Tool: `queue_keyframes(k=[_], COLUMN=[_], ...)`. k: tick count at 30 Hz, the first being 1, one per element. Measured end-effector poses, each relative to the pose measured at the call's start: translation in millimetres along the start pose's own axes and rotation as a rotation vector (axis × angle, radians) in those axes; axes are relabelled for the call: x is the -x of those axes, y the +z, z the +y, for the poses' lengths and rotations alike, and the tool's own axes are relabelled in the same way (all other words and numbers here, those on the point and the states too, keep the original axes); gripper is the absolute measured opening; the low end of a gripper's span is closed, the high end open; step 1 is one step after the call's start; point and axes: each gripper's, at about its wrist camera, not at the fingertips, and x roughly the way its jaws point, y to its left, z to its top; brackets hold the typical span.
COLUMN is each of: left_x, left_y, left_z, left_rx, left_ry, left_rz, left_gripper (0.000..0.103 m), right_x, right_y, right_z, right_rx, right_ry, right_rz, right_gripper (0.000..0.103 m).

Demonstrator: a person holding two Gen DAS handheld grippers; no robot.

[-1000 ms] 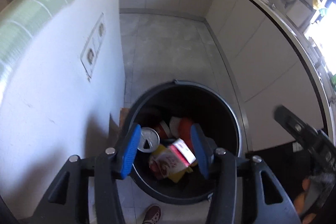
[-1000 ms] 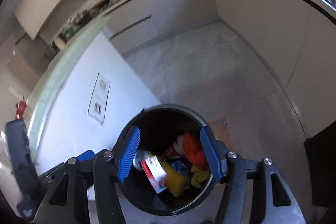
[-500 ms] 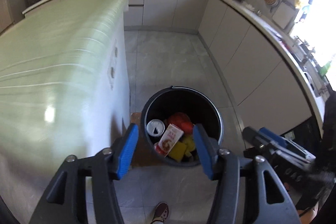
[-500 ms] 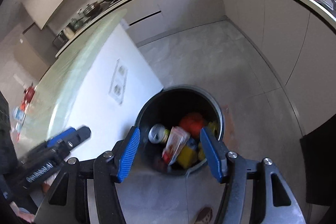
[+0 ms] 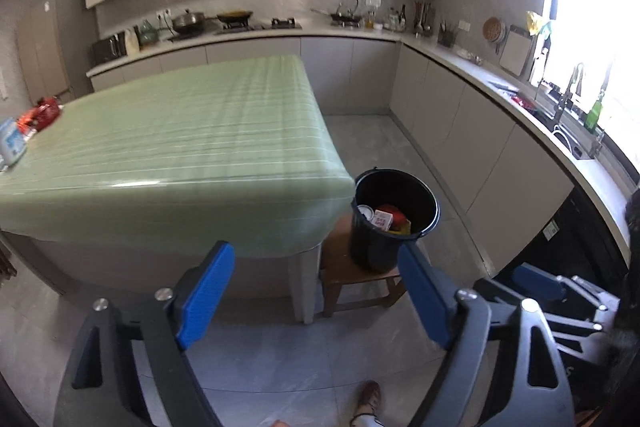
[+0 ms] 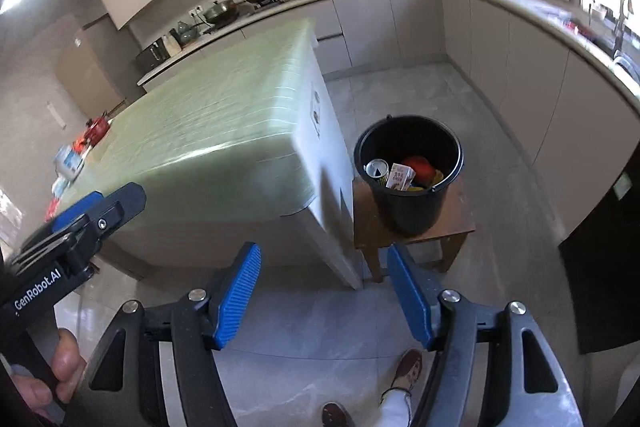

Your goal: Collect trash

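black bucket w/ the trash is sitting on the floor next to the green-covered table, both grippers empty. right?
Not quite. The black bucket stands on a low wooden stool, not on the floor; the right wrist view shows this best. The rest holds: it is beside the green-covered table, and the left gripper and right gripper are both empty, fingers apart.
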Motion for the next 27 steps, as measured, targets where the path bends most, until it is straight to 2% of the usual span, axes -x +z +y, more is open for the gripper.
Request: queue_keyframes(k=[2, 6, 9, 15, 19, 27], left_x=[16.9, 36.5, 43.3, 52.1, 55.2, 55.9], left_y=[-1.5, 0.8, -2.4, -9.0, -16.7, -22.0], left_z=[6.0, 5.8, 3.8, -16.2, -30.9, -46.3], left_rx=[-0.006, 0.013, 0.055, 0.087, 0.087, 0.098], left_ry=[0.024, 0.068, 0.065, 0.082, 0.099, 0.144], left_rz=[-0.028, -0.089, -0.105, -0.127, -0.137, -0.147], left_gripper=[0.088, 0.094, 0.096, 0.096, 0.096, 0.096], right_x=[29.9, 87.5, 110.5, 136.2, 148.3, 153.3], right_y=[-13.7, -27.7, -32.9, -37.4, -36.7, -29.6], right_z=[25.0, 61.1, 70.0, 62.5, 42.0, 11.4], right_rx=[0.056, 0.131, 0.139, 0.139, 0.113, 0.093], right_ry=[-0.024, -0.083, -0.102, -0.113, -0.09, -0.079], right_rz=[-0.054, -0.205, -0.271, -0.298, -0.296, -0.301], right_gripper=[0.07, 0.082, 0.082, 0.082, 0.082, 0.082])
